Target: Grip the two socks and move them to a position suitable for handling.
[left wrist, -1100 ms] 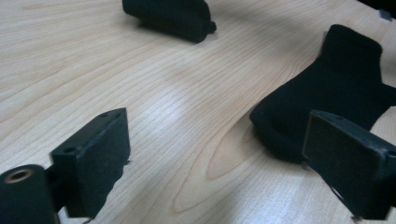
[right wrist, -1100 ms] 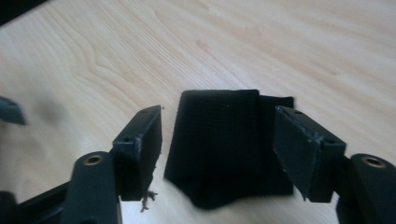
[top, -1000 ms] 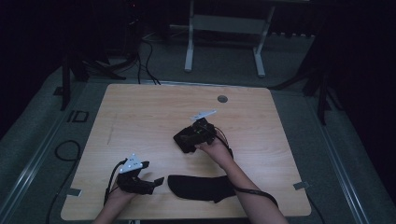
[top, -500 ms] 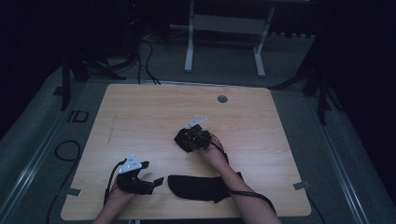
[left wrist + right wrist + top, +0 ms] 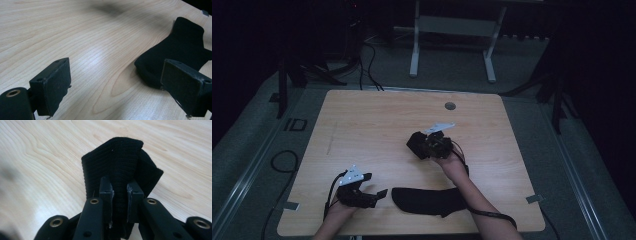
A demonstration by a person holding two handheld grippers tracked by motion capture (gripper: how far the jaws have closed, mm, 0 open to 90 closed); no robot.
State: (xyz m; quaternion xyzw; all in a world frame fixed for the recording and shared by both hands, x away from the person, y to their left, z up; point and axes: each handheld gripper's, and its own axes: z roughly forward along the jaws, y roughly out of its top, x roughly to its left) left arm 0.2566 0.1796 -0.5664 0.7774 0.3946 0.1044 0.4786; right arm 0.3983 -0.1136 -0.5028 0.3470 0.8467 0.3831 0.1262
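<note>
Right gripper [image 5: 421, 146]: we see its jaws, which have just been closing, pinching a fold of black knit cloth [image 5: 120, 167]; in the right gripper view the ribbed piece stands up between the pads above the table [image 5: 377, 125].
Held cloth: in the high view it is a small dark bunch at the gripper's tip, over the middle of the table; we cannot tell its long axis.
Sock [image 5: 427, 200]: we find a black sock lying flat near the table's front edge, long axis running left to right along that edge, rounded end toward the left gripper [image 5: 379, 194], far end under the person's right forearm.
Left gripper: jaws spread wide with nothing between them, resting low just beside the sock's rounded end [image 5: 160, 67].
</note>
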